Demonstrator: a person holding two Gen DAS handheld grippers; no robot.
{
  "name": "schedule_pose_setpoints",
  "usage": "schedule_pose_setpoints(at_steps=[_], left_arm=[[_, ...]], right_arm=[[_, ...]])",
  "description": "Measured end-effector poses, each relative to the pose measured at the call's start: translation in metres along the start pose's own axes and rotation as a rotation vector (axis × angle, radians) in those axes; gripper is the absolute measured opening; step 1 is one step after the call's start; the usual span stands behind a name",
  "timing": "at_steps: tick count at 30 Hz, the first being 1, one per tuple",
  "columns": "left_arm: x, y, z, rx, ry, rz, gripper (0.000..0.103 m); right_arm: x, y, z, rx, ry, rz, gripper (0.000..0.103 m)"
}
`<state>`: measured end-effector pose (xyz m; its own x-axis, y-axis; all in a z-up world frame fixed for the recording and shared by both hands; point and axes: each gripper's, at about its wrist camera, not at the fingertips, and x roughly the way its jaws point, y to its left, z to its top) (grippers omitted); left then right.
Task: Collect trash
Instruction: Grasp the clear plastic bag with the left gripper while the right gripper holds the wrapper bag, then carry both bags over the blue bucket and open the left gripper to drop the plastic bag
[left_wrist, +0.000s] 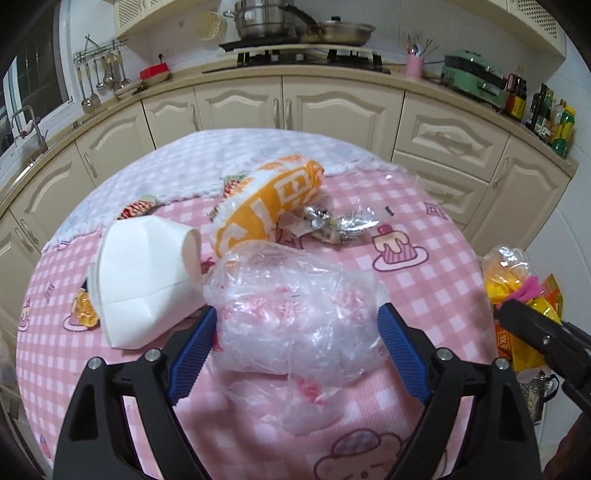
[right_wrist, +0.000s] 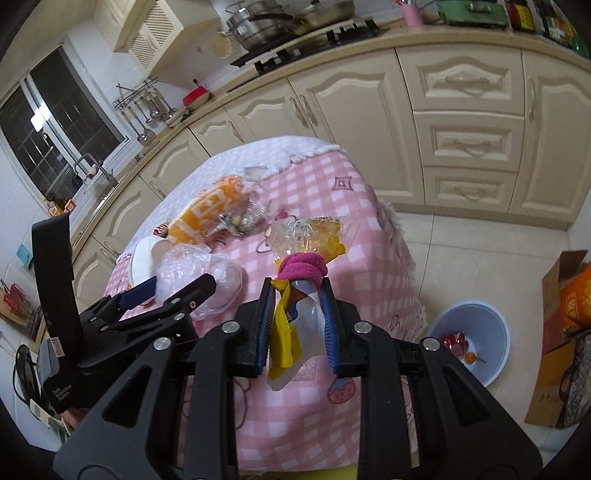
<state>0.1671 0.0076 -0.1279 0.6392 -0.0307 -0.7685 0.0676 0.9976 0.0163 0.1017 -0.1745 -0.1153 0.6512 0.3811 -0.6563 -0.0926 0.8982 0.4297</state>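
A crumpled clear plastic bag (left_wrist: 295, 306) lies on the pink checked tablecloth (left_wrist: 424, 295). My left gripper (left_wrist: 297, 325) is open, its blue pads on either side of the bag; it also shows in the right wrist view (right_wrist: 177, 286). Behind the bag lie a crushed white paper cup (left_wrist: 147, 280), an orange-and-white wrapper (left_wrist: 273, 203) and a foil wrapper (left_wrist: 343, 223). My right gripper (right_wrist: 297, 295) is shut on a yellow-and-clear snack wrapper (right_wrist: 291, 321) bound with a pink band (right_wrist: 303, 267), held above the table's right side.
A pale blue bin (right_wrist: 469, 343) with a few bits of trash stands on the floor right of the table. A cardboard box (right_wrist: 565, 332) stands at the far right. Cream cabinets (left_wrist: 295, 99) and a counter with a stove (left_wrist: 306, 55) run behind the table.
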Motion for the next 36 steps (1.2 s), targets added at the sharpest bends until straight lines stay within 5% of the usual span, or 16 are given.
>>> schedule_pose_setpoints(at_steps=[6, 18, 36], left_arm=[[-0.001, 0.008, 0.003, -0.016, -0.008, -0.014, 0.067], [-0.041, -0.018, -0.003, 0.055, -0.084, -0.092, 0.065], [-0.059, -0.152, -0.024, 0.302, -0.085, -0.282, 0.066]], right_arm=[[0.001, 0.000, 0.000, 0.000, -0.001, 0.014, 0.024], [-0.034, -0.005, -0.008, 0.001, -0.056, 0.003, 0.024], [-0.108, -0.099, -0.033, 0.149, -0.146, -0.142, 0.024]])
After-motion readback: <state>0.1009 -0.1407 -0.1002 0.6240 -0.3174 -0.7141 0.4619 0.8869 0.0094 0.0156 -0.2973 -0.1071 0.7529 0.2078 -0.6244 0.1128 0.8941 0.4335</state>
